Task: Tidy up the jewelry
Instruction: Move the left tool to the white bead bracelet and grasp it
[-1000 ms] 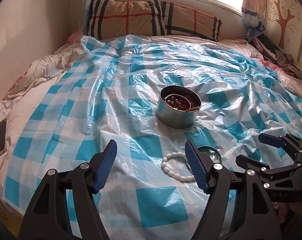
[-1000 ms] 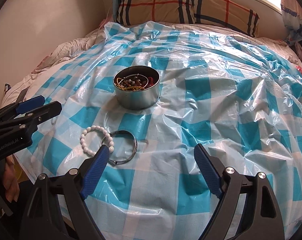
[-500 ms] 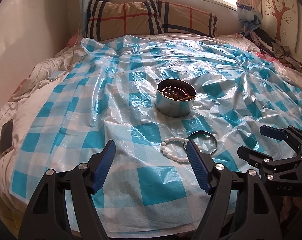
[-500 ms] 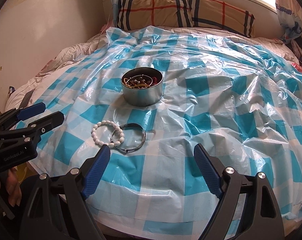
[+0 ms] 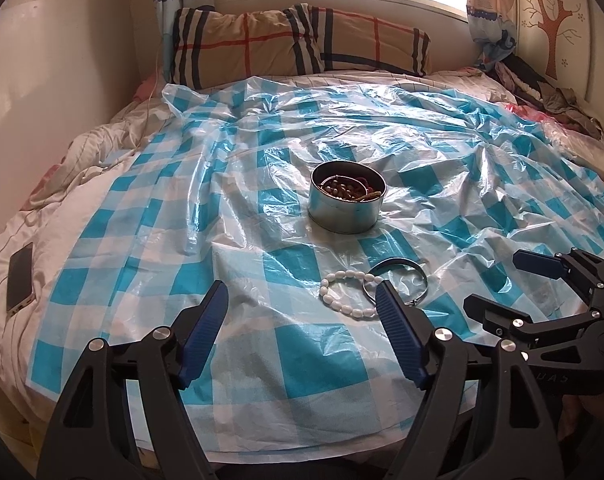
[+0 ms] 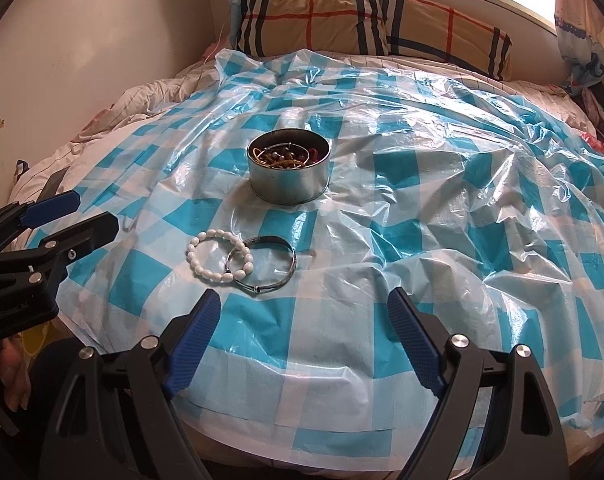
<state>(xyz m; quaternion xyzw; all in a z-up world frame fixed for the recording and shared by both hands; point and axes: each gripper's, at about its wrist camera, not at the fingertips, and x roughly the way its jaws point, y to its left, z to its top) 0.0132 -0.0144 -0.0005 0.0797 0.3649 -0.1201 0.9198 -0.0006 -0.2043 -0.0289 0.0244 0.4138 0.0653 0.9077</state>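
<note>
1. Nearest in, the left gripper [image 5: 302, 316] hangs over the front edge of the bed with its jaws spread wide and nothing between them; same story for the right gripper [image 6: 304, 318], jaws apart, empty, set just off to the right of its partner

2. A touch further out, here are the pieces to sort: one white bead bracelet [image 6: 216, 256] and one silver bangle [image 6: 262, 264], lying on the blue-checked plastic sheet [image 6: 422, 216]; the two overlap, the bangle's left rim crossing over the beads, so they are touching, not apart

3. The smart play, as I read it, is to take the bangle first, since it sits on top; close on its free right-hand arc, well away from the beads, and lift straight up so the bracelet isn't dragged along; the sheet looks slick and crinkly, so a low scrape could bunch it up under the fingertips

4. Beyond them, one round metal tin [image 5: 347, 208], open-topped, standing upright near the middle of the sheet; dark beads and gold-coloured pieces already lie inside, too tangled to count; that looks like the home for both loose pieces, so two drops remain by my reckoning

5. Far off, one phone [image 5: 20, 282] on the left edge, and two plaid pillows [image 5: 302, 46] under the window
</note>
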